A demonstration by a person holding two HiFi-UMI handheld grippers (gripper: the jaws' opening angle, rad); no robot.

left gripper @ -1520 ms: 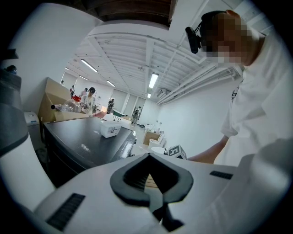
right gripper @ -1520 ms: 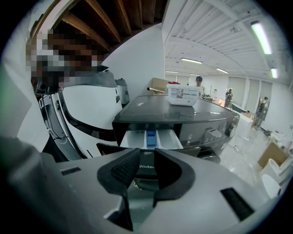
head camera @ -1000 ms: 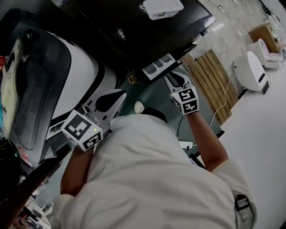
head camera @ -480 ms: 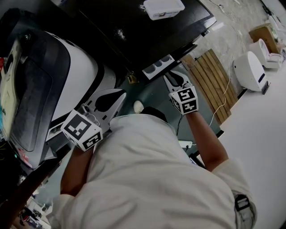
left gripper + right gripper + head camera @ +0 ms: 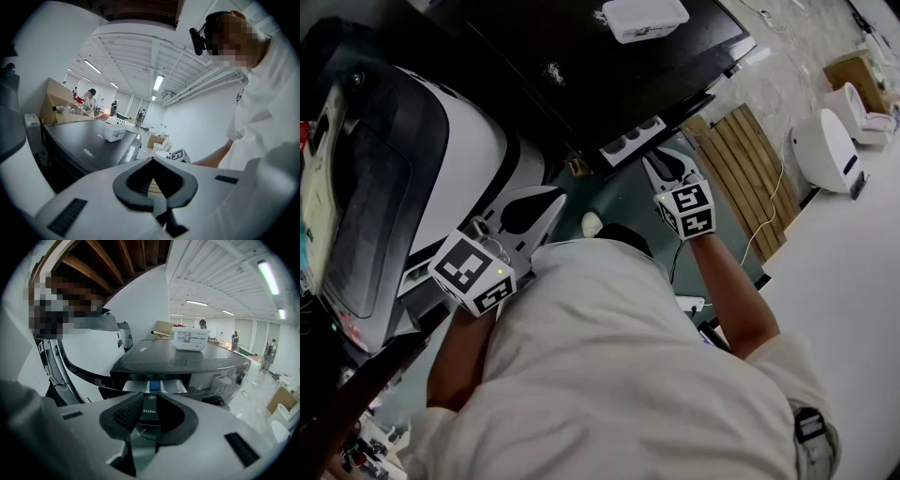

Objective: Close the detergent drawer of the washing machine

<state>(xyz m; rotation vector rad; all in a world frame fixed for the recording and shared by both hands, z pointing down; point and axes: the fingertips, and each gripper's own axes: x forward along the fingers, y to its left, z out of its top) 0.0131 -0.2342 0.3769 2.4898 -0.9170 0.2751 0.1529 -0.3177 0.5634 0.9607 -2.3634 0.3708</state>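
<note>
The detergent drawer (image 5: 632, 140) stands pulled out from the front of the dark-topped washing machine (image 5: 581, 66), its pale compartments and one blue insert open to view. The right gripper (image 5: 656, 161) is just beside the drawer, at about 5 o'clock from it in the head view, and points straight at its front. That suits a push: in the right gripper view the drawer (image 5: 157, 386) sits dead ahead at 12 o'clock, just past the tips. The right gripper (image 5: 147, 397) has its jaws a narrow way apart with nothing between them, which makes sense, since shutting a drawer needs a shove rather than a hold. Whether the tips already touch the drawer face is hard to say from these angles; they look a hair short.

The left gripper (image 5: 551, 202) hangs back at about 8 o'clock from the right one, well apart from the drawer and seemingly kept out of the way. In the left gripper view the left gripper (image 5: 152, 161) is clenched on nothing.

A white box (image 5: 642, 17) rests on the machine's top, clear of the drawer's path.
</note>
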